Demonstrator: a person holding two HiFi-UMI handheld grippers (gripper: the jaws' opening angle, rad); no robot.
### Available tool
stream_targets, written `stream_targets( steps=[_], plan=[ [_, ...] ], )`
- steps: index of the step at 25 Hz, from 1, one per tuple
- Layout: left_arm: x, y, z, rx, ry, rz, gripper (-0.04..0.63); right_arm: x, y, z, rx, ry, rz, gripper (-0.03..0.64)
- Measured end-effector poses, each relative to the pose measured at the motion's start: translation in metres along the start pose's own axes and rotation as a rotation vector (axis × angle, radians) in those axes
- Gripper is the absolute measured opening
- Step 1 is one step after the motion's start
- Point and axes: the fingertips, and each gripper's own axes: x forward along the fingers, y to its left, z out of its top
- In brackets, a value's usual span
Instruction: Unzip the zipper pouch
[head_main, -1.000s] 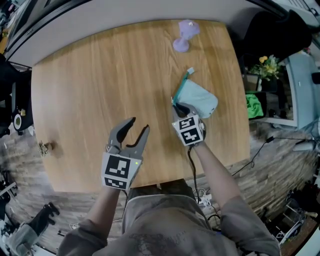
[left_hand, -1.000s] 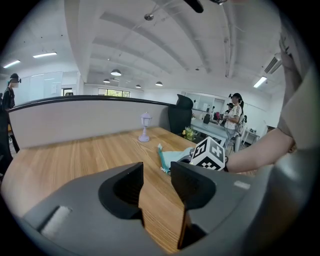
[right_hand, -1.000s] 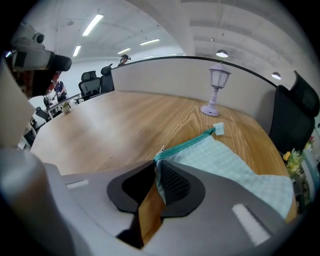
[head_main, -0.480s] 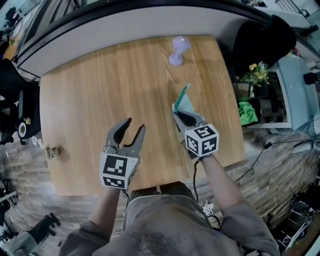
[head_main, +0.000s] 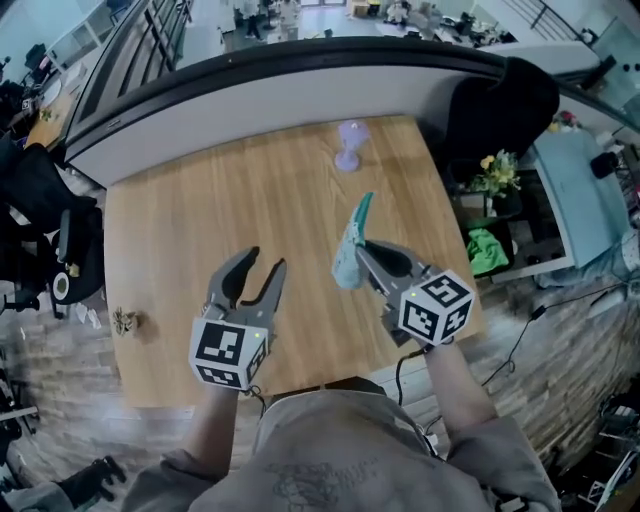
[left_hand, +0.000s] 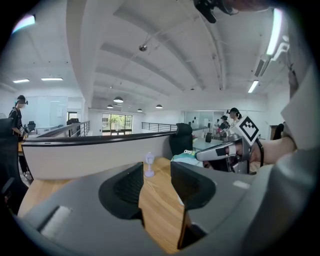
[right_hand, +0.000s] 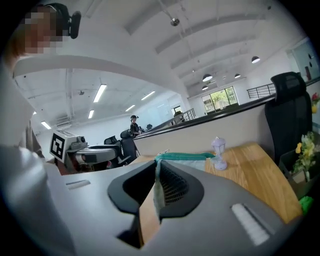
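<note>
A pale mint zipper pouch (head_main: 348, 258) with a teal zipper edge hangs in the air above the wooden table (head_main: 190, 220). My right gripper (head_main: 362, 248) is shut on its near end, and its jaws have just been closing further on the fabric. In the right gripper view the pouch (right_hand: 192, 160) runs forward from between the jaws, zipper on top. My left gripper (head_main: 266, 262) is open and holds nothing, a hand's width left of the pouch. In the left gripper view, the pouch (left_hand: 184, 157) and right gripper (left_hand: 216, 152) show to the right of the open left gripper (left_hand: 156, 175).
A small purple lamp figure (head_main: 349, 146) stands near the table's far edge. A black chair (head_main: 505, 105) and a pot of yellow flowers (head_main: 495, 172) are past the table's right side. A low curved wall (head_main: 250, 85) runs behind the table.
Both grippers have risen. The right gripper lifted the pouch off the table, and it now hangs from the jaws. The left gripper stayed open.
</note>
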Motion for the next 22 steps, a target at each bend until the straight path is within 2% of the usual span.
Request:
stream_targets(
  steps=[6, 14, 16, 22],
  plan=[
    [-0.030, -0.005, 0.019, 0.020, -0.035, 0.009, 0.169, -0.027, 0.038, 0.019, -0.027, -0.058, 0.033, 0.040],
    [-0.050, -0.023, 0.022, 0.040, -0.044, -0.047, 0.169, -0.050, 0.055, 0.019, -0.036, -0.041, 0.113, 0.040],
    [-0.051, -0.031, 0.027, 0.041, -0.055, -0.109, 0.169, -0.053, 0.061, 0.025, -0.043, -0.052, 0.159, 0.040],
    [-0.055, -0.070, 0.053, 0.057, -0.104, -0.385, 0.169, -0.065, 0.087, 0.035, -0.136, -0.035, 0.337, 0.040]
  ],
)
